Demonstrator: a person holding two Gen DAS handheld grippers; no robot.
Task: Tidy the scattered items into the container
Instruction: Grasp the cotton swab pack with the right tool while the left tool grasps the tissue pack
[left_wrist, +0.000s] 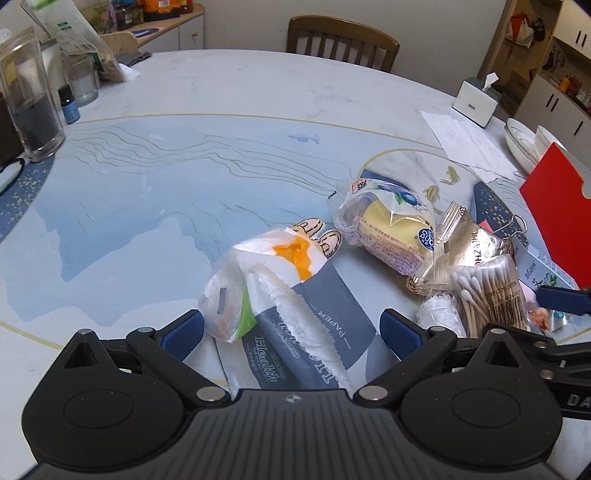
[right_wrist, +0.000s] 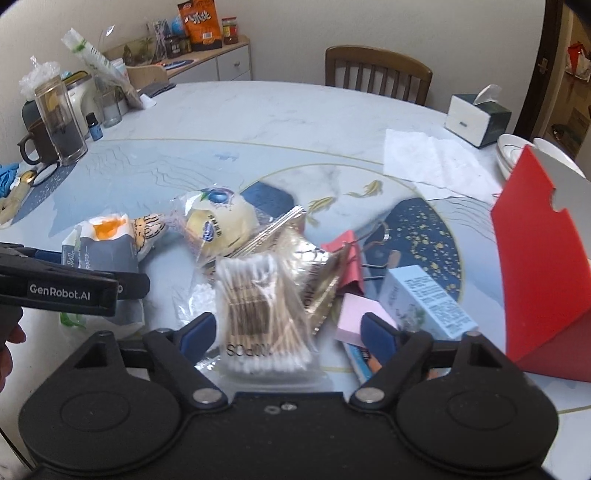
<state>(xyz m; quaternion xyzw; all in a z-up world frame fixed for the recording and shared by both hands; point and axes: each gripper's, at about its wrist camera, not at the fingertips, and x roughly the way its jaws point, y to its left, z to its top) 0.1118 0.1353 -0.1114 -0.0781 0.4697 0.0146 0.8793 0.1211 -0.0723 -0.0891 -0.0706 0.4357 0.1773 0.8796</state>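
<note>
red box (right_wrist: 532, 258) stands open at table's right edge, inside unseen | tissue pack (left_wrist: 295, 314) reads "Health PAPER", between wide-open left gripper (left_wrist: 291, 328) fingers, ungripped | cotton swabs bag (right_wrist: 258, 314), "100PCS", between wide-open right gripper (right_wrist: 288, 328) fingers

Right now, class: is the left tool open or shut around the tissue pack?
Open. The left tool has its blue pads spread either side of the tissue pack, not visibly pressing it.

Tissue pack (left_wrist: 295, 295): on surface (left_wrist: 184, 166), left of pile
Bread bag (left_wrist: 388, 229): behind swab pack (right_wrist: 258, 306)
Sticky notes (right_wrist: 360, 314): right of swabs, beside carton (right_wrist: 428, 299)
Container (right_wrist: 543, 258): far right, upright
</note>
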